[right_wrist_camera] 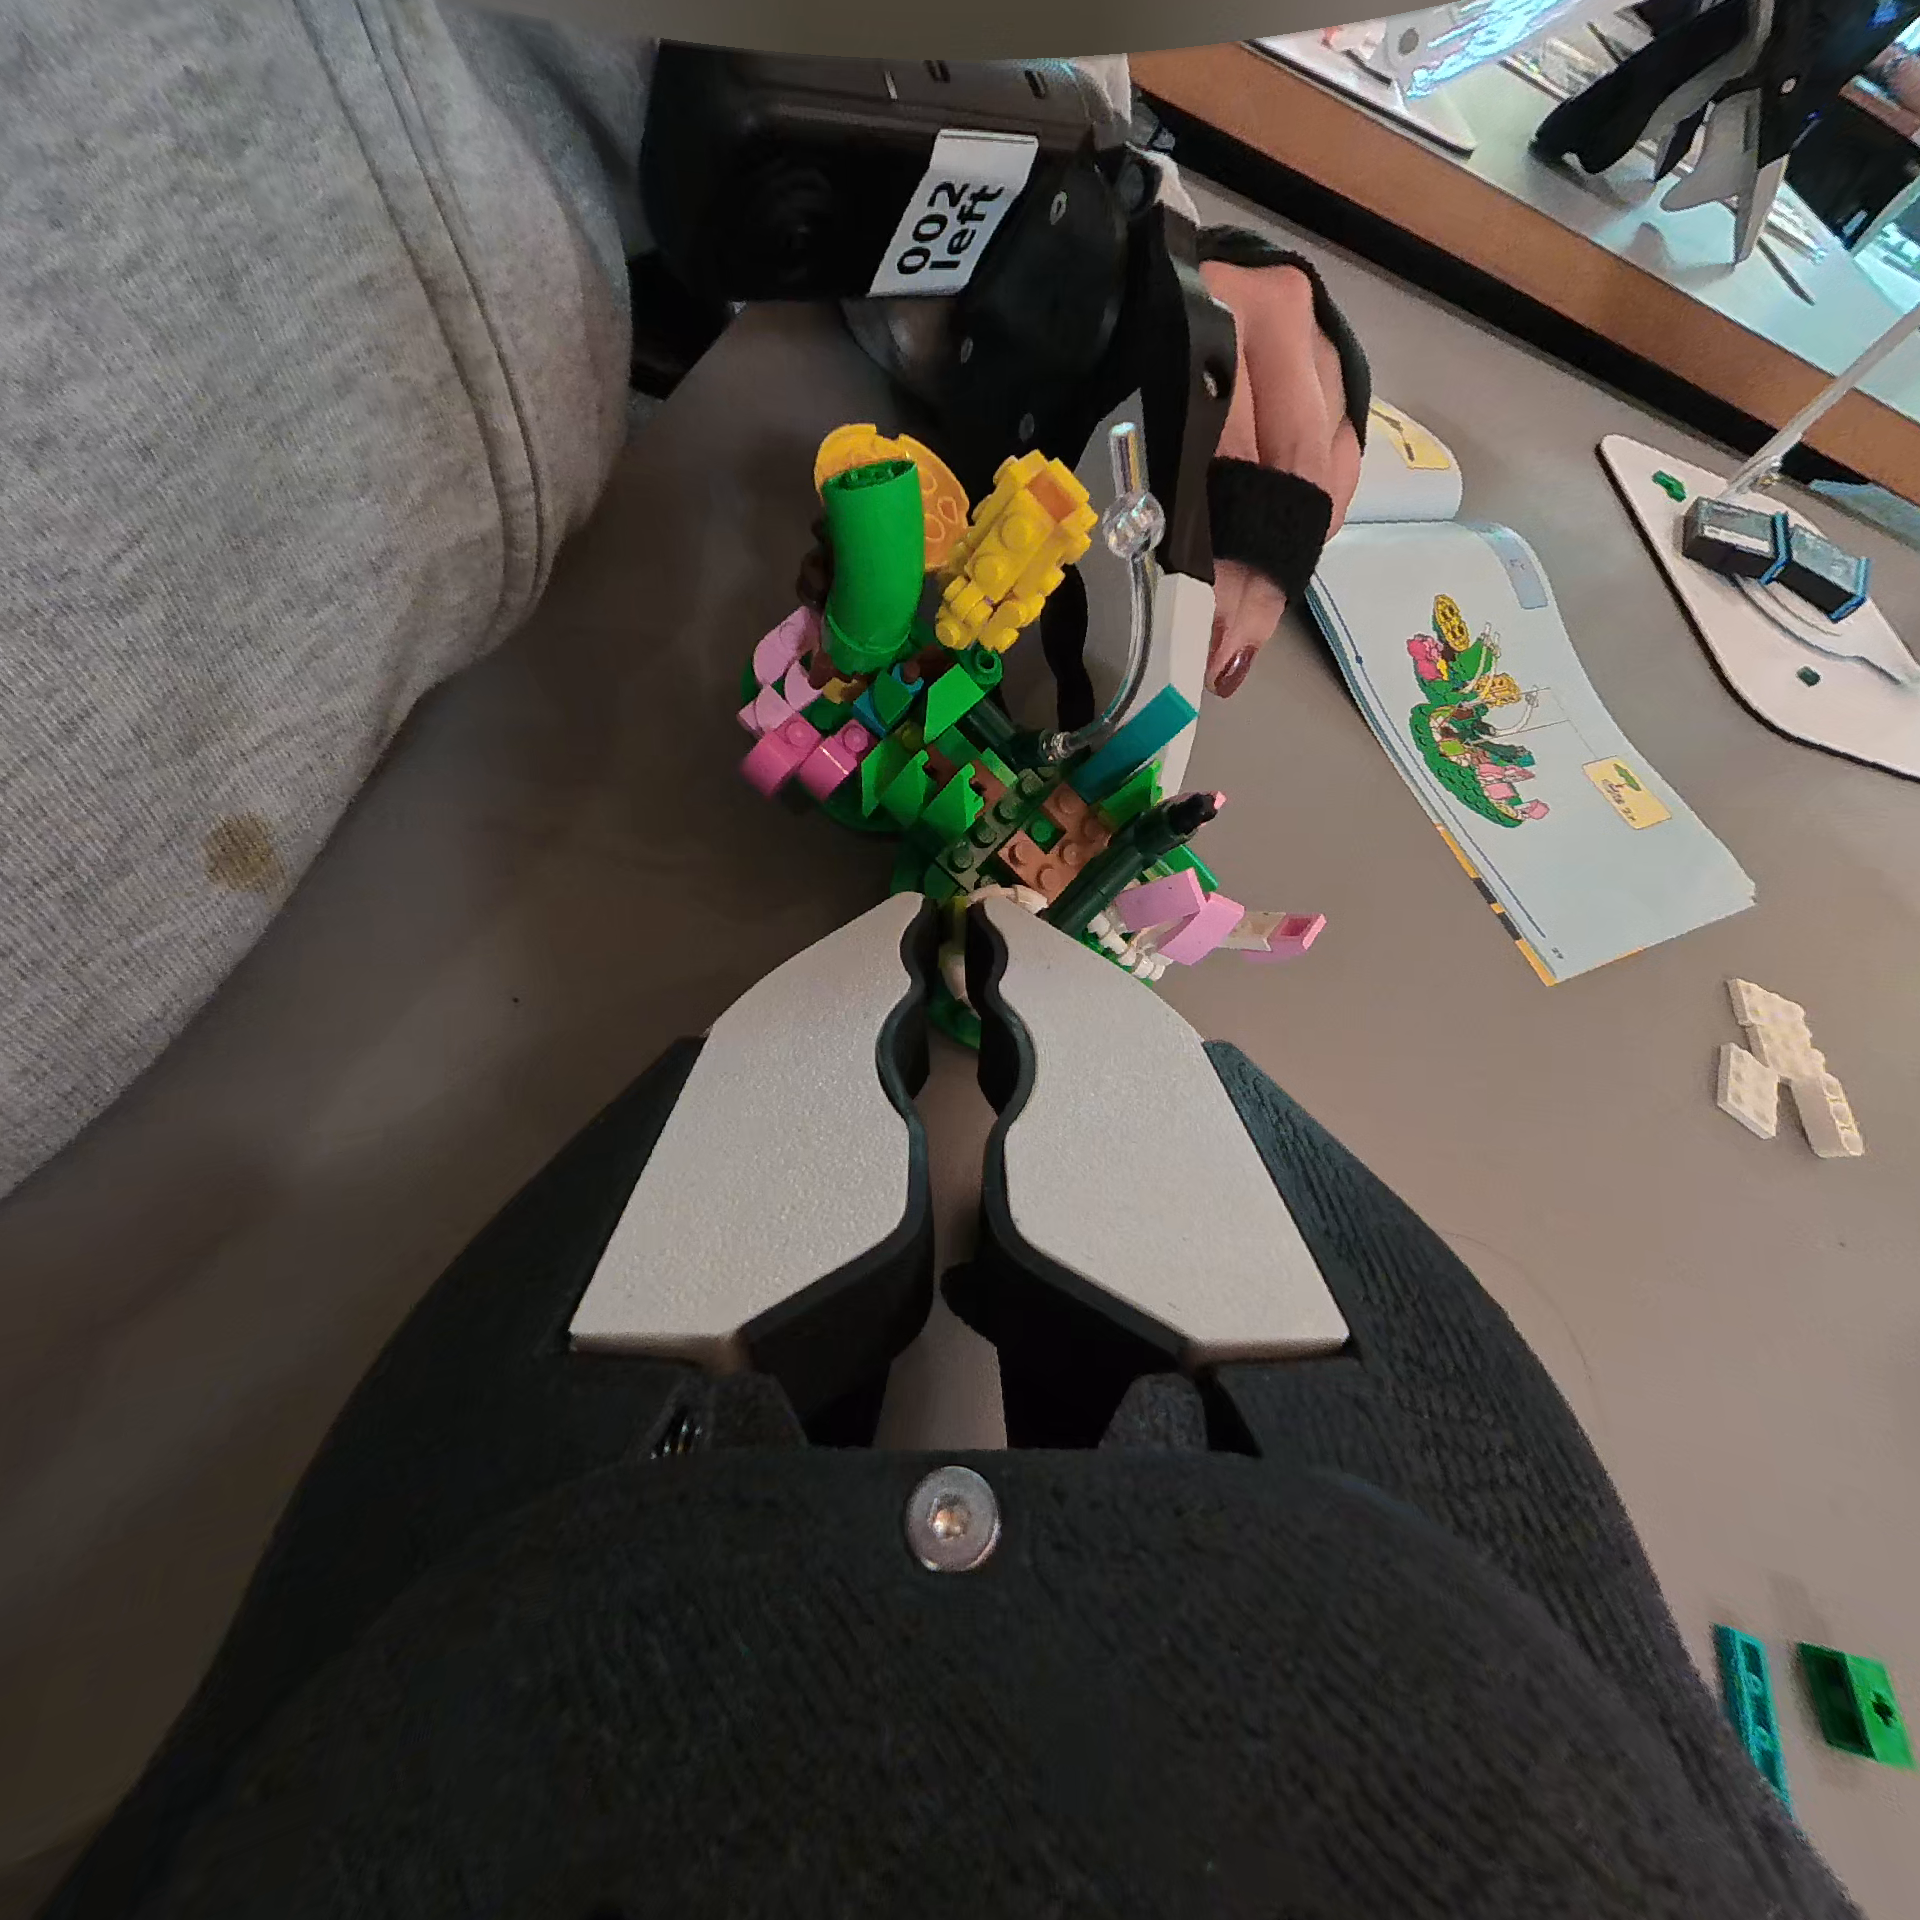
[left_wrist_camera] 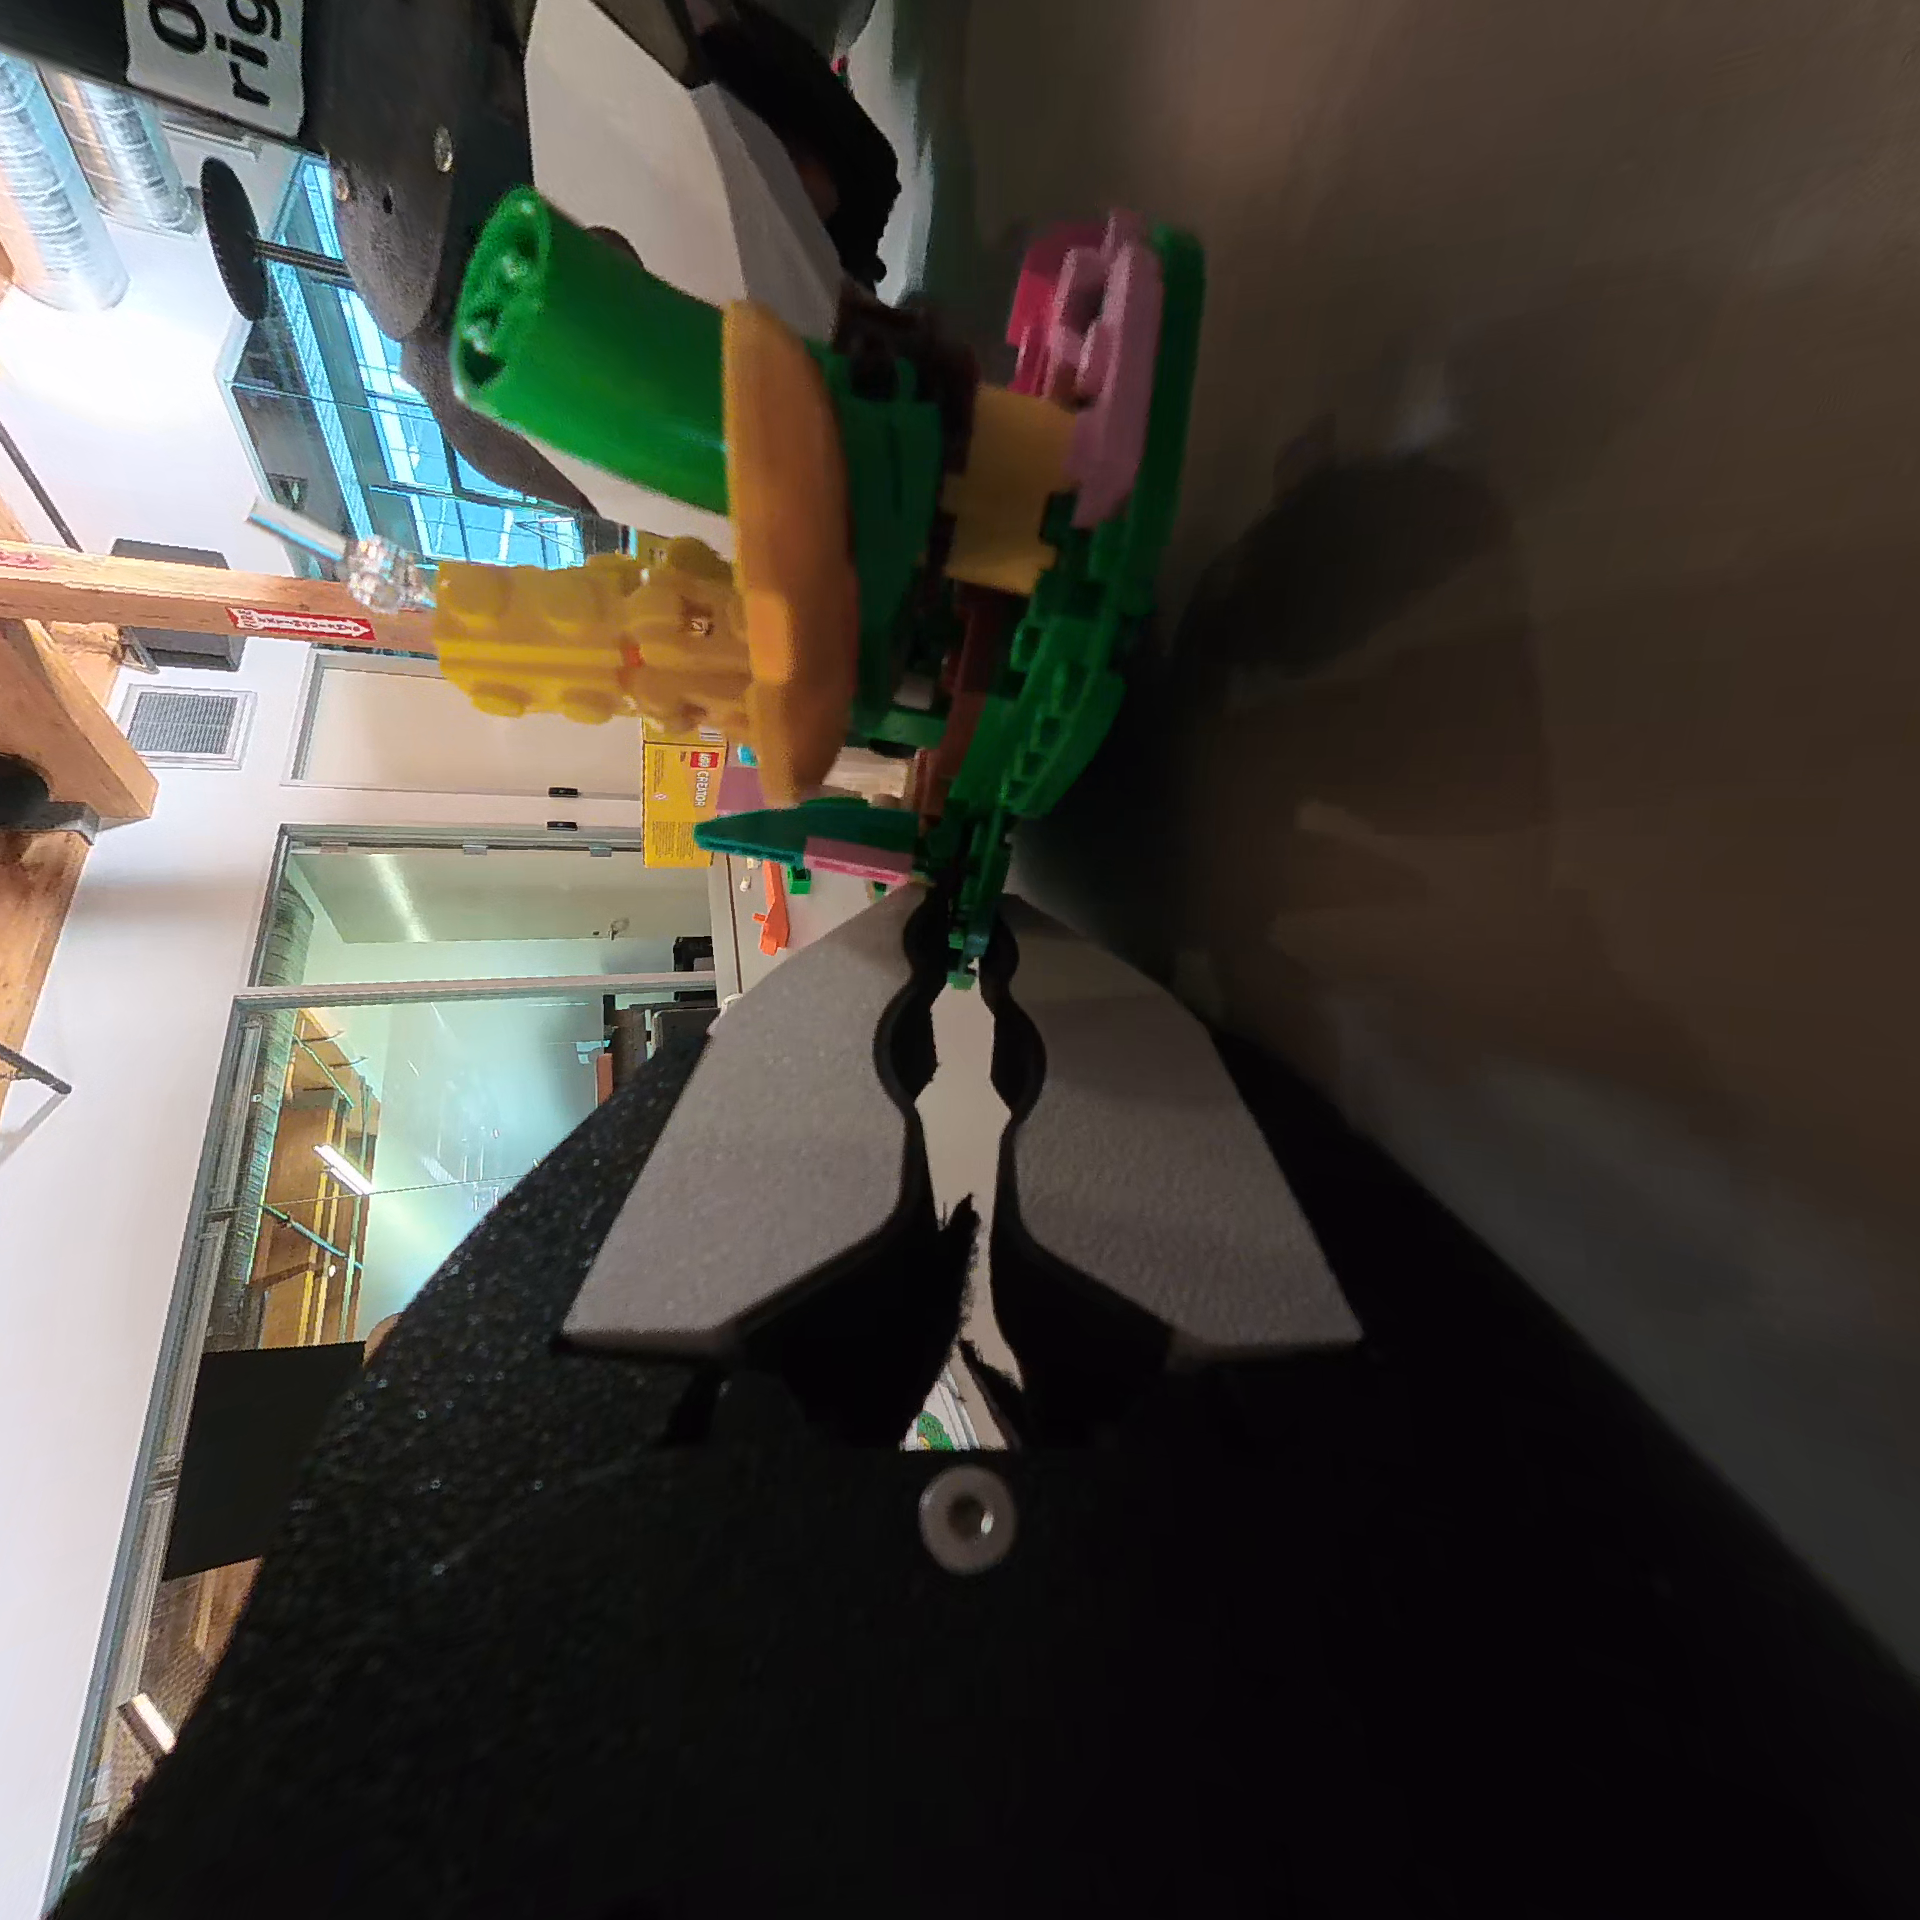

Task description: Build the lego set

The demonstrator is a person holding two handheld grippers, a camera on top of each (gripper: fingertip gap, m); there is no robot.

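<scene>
Left wrist view: the left tool is nearest, its grey fingers nearly closed and pinching the green edge of the lego model. The model is held sideways against the grey desk, with a green cylinder, an orange disc, a yellow brick cluster and pink flowers on it. A yellow box stands behind.

Right wrist view: the right tool is nearest, narrowly parted and gripping the near green rim of the same model. The left tool holds the far side. An open instruction booklet, white bricks and green bricks lie on the desk. No containers show.
</scene>
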